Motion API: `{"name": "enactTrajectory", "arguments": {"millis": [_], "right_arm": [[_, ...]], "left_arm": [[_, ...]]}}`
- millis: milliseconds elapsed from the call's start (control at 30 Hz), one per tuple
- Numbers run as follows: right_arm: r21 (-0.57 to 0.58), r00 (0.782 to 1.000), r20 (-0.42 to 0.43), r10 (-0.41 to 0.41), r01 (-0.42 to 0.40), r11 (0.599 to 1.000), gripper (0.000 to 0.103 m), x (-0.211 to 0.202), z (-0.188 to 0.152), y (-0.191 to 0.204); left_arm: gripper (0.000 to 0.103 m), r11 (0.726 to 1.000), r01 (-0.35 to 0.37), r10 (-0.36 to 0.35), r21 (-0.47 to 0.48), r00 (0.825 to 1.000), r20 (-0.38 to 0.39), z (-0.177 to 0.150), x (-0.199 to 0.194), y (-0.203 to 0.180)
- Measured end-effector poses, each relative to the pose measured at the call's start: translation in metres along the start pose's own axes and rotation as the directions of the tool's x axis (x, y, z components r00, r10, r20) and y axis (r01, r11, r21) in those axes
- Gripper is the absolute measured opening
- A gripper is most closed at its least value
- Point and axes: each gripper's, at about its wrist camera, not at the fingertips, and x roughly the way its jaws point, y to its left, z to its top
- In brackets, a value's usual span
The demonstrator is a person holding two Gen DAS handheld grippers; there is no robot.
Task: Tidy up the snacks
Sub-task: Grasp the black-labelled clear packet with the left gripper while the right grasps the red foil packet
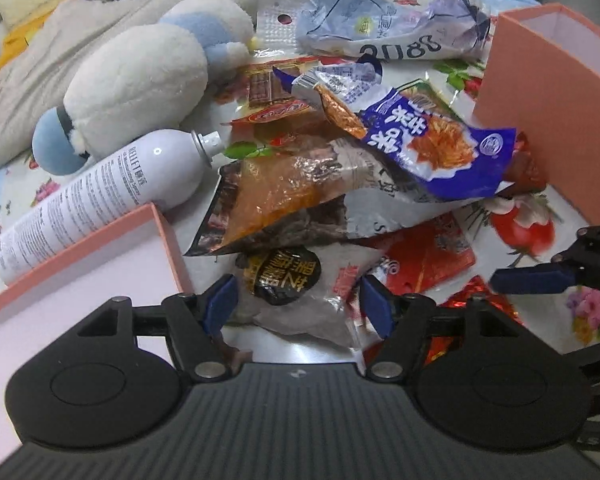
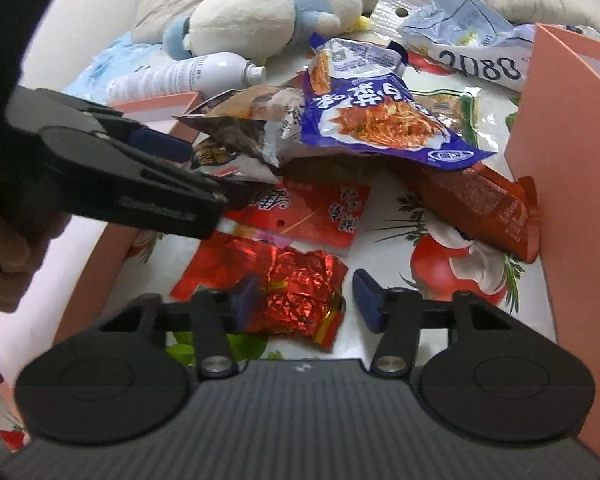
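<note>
Crumpled red foil packet [image 2: 300,296] lay between the right gripper [image 2: 304,300] pads, left pad touching it, right pad standing clear; jaws half-wide, no grip. Left gripper [image 1: 296,304] jaws wide, straddling a clear packet with a dark round label [image 1: 284,276]; pads apart from it. Beyond both: blue noodle packet [image 1: 432,140] atop the heap. Pink box wall [image 2: 572,184] hemmed the right side, pink tray edge [image 1: 156,216] the left. Bare floral cloth [image 2: 452,264] right of the foil.

Plush toy [image 1: 140,76], white spray can [image 1: 96,196]
</note>
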Motion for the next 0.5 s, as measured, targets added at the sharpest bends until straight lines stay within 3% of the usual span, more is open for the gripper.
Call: {"name": "enactTrajectory", "arguments": {"millis": [200, 267, 333, 500], "right_arm": [[0.007, 1.0, -0.015, -0.022, 0.022, 1.0, 0.042, -0.004, 0.0, -0.007], [0.007, 0.999, -0.01, -0.032, 0.032, 0.999, 0.042, -0.008, -0.002, -0.009], [0.01, 0.999, -0.003, -0.044, 0.044, 0.999, 0.041, -0.012, -0.004, -0.011], [0.028, 0.997, -0.008, -0.079, 0.08, 0.996, 0.041, -0.021, -0.012, -0.013]], "left_arm": [[0.063, 0.998, -0.06, 0.06, 0.011, 0.998, 0.008, -0.004, 0.006, -0.005], [0.049, 0.997, -0.078, 0.078, 0.019, 0.997, 0.012, -0.004, 0.003, -0.007], [0.042, 0.995, -0.094, 0.093, 0.023, 0.995, 0.026, -0.005, -0.003, -0.01], [0.032, 0.998, -0.067, 0.068, -0.02, 0.997, 0.031, -0.01, -0.016, -0.014]]}}
